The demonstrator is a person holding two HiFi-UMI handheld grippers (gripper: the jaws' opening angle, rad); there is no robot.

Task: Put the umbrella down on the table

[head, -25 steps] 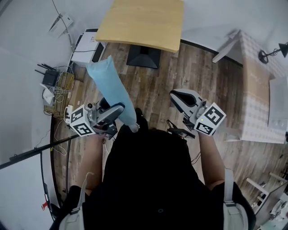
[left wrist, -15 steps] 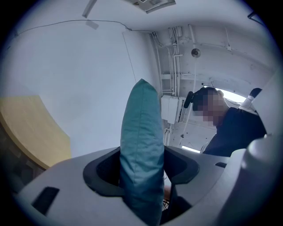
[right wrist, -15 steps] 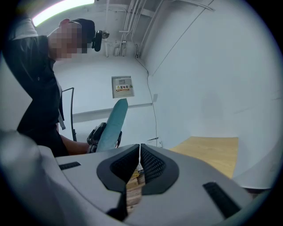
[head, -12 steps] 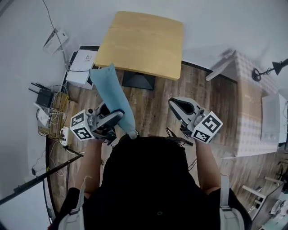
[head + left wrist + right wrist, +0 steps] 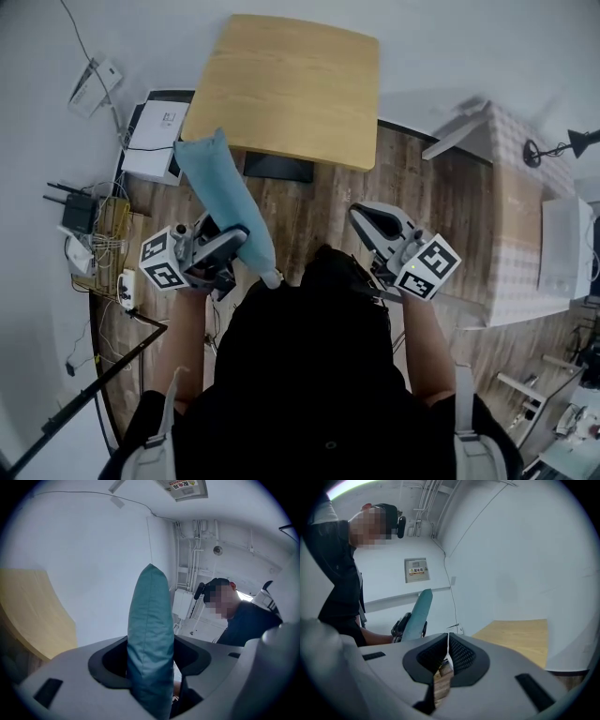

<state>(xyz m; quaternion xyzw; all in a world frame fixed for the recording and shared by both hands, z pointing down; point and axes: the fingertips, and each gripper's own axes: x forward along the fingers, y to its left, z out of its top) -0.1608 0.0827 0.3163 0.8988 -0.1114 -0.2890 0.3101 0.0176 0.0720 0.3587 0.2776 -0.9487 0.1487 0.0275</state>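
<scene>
Grips a slim, folded teal fabric umbrella (image 5: 149, 630) between the smooth dark jaws of the left gripper (image 5: 231, 246), its soft, wrinkled sleeve jutting beyond them, clear of the pale wooden round-cornered bench (image 5: 281, 84) ahead. Shows ribbed jaws of the right gripper (image 5: 447, 651) pressed together, empty.

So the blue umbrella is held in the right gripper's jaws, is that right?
No, the umbrella is held in the left gripper's jaws, as the left gripper view shows; the right gripper is shut on nothing.
</scene>
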